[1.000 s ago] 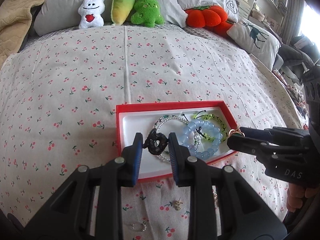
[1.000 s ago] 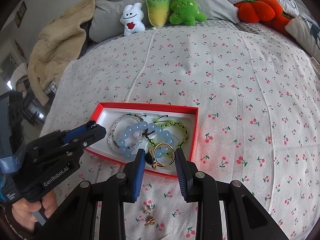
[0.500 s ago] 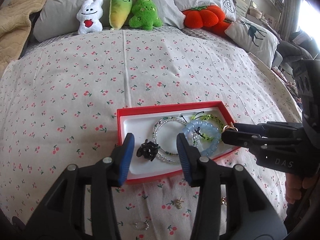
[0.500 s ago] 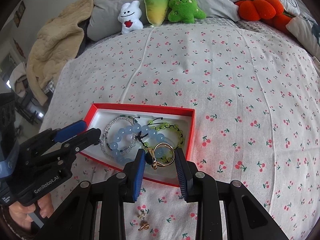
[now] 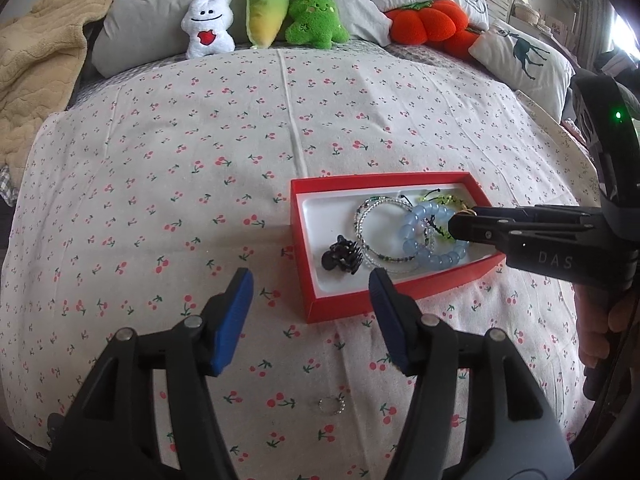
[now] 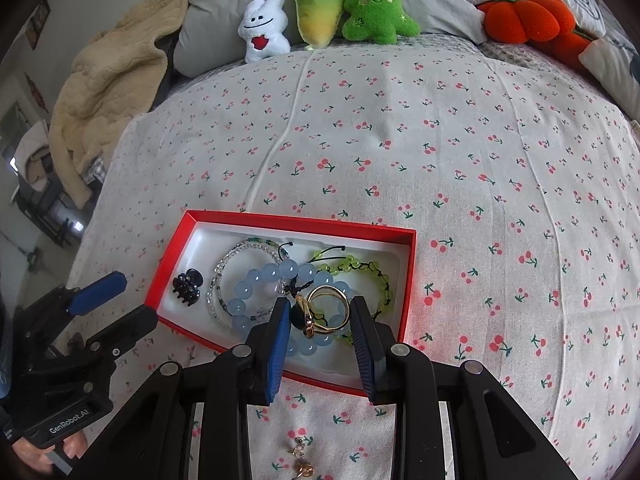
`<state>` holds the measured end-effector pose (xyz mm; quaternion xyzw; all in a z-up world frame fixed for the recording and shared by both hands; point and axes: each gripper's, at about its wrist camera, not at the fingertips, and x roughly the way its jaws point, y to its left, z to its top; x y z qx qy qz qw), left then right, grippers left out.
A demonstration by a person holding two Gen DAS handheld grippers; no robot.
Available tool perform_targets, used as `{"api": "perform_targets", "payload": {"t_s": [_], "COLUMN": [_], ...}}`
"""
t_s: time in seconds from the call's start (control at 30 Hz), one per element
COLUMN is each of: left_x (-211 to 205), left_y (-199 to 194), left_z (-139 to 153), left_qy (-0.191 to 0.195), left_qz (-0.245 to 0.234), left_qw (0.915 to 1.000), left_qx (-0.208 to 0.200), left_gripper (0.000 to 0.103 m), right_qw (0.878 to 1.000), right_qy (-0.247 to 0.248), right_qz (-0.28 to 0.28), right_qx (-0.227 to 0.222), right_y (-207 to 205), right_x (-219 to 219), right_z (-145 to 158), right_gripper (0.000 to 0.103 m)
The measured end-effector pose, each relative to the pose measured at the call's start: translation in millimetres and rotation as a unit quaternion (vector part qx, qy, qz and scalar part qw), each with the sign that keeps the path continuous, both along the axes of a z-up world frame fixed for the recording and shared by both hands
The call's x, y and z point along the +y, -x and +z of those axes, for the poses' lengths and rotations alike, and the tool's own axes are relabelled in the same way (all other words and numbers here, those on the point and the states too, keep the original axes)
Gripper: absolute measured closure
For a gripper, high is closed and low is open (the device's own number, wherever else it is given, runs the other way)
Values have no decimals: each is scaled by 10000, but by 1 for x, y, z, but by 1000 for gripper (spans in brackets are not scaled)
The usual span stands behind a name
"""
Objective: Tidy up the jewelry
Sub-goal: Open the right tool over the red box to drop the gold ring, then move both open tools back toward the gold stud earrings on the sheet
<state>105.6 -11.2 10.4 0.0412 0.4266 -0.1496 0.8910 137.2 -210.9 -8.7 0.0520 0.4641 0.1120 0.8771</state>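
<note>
A red box [image 5: 400, 294] [image 6: 280, 218] with a white lining lies on the cherry-print bedspread. In it are a black hair claw [image 5: 342, 258] [image 6: 186, 287], a clear bead bracelet [image 5: 370, 240], a blue bead bracelet [image 5: 430, 240] [image 6: 260, 280] and a green bead bracelet [image 6: 360, 270]. My left gripper [image 5: 311, 292] is open and empty, just in front of the box's near left corner. My right gripper [image 6: 320, 316] is shut on a gold ring [image 6: 326, 312] with a dark stone, held over the box's right end.
A small silver ring [image 5: 331, 405] lies on the bedspread near me. Small earrings [image 6: 300, 456] lie in front of the box. Plush toys [image 5: 264, 12], pillows and a beige blanket [image 5: 36, 64] line the far side of the bed.
My left gripper opened, dropped the black hair claw into the box and drew back to the left. My right gripper, still holding the ring, moved over the box.
</note>
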Motion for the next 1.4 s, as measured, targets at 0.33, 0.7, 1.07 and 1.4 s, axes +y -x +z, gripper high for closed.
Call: {"api": "perform_targets", "payload": {"t_s": [0.33, 0.7, 1.07, 1.4], "left_x": [6, 11, 11, 18], "left_y": [4, 25, 57, 79], "left_z": [-1, -5, -31, -53], "left_qy": [-95, -307, -573, -676], "left_qz": [78, 114, -56, -245], "left_qw": [9999, 9989, 9960, 9946], "left_qx": [118, 344, 686, 754], "left_gripper": [30, 29, 28, 28], "right_qw": [9999, 9998, 9972, 9942], "right_qy": [162, 94, 695, 849], "right_qz": [0, 70, 255, 639], "right_qx": [-14, -162, -72, 149], "right_y": [6, 52, 92, 123], "right_x": [5, -8, 2, 8], "right_z": [5, 27, 6, -36], "right_gripper": [48, 43, 37, 37]}}
